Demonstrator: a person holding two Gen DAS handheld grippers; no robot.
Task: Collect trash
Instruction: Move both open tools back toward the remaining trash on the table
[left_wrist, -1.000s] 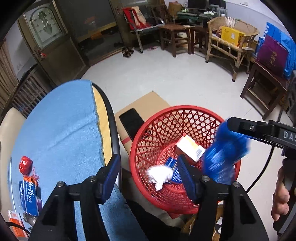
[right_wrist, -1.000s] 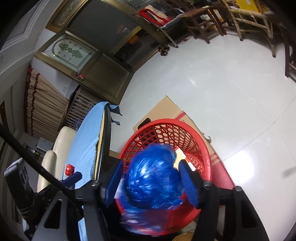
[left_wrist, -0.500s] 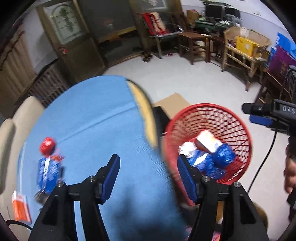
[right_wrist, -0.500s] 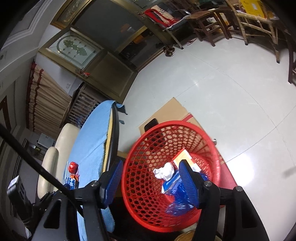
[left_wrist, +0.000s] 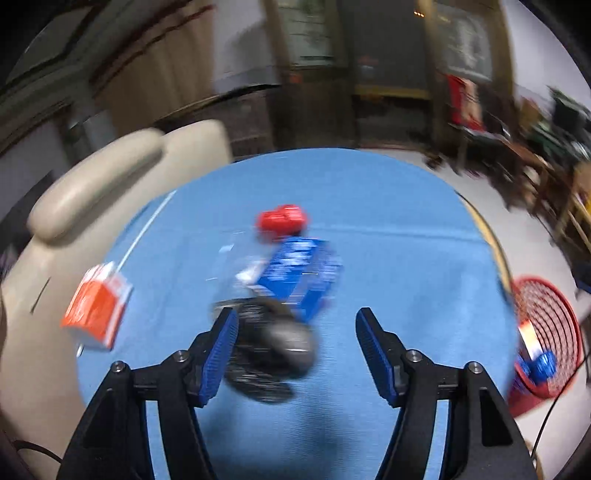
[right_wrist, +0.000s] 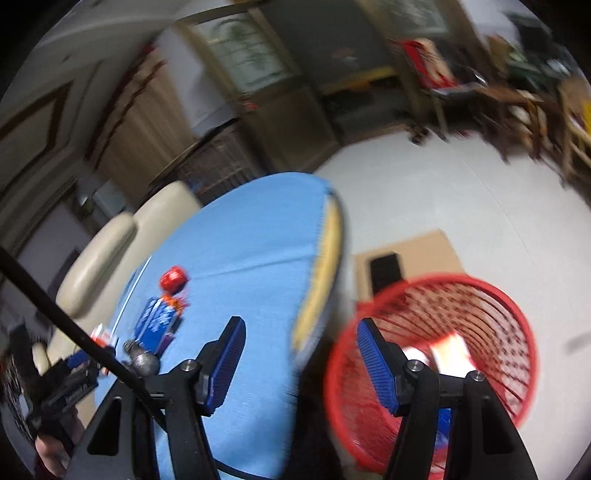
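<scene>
My left gripper (left_wrist: 295, 350) is open and empty over the blue table (left_wrist: 388, 266). Just ahead of it lie a dark grey crumpled lump (left_wrist: 273, 347), a blue packet (left_wrist: 303, 273) and a red crumpled piece (left_wrist: 282, 219). An orange-and-white box (left_wrist: 98, 306) lies at the table's left edge. My right gripper (right_wrist: 299, 358) is open and empty, between the table (right_wrist: 251, 266) and the red mesh basket (right_wrist: 491, 295) on the floor. The basket holds a white-orange box (right_wrist: 452, 349) and other blurred trash. The basket also shows at the right of the left wrist view (left_wrist: 546, 332).
A cream sofa (left_wrist: 92, 192) stands behind the table. A flattened cardboard piece (right_wrist: 410, 254) with a dark object on it lies on the floor by the basket. Wooden chairs and tables (right_wrist: 517, 96) line the far wall. Both views are motion-blurred.
The right gripper let the blue wad fall into the basket and swung left toward the table. The left gripper swung from over the basket to over the trash on the table.
</scene>
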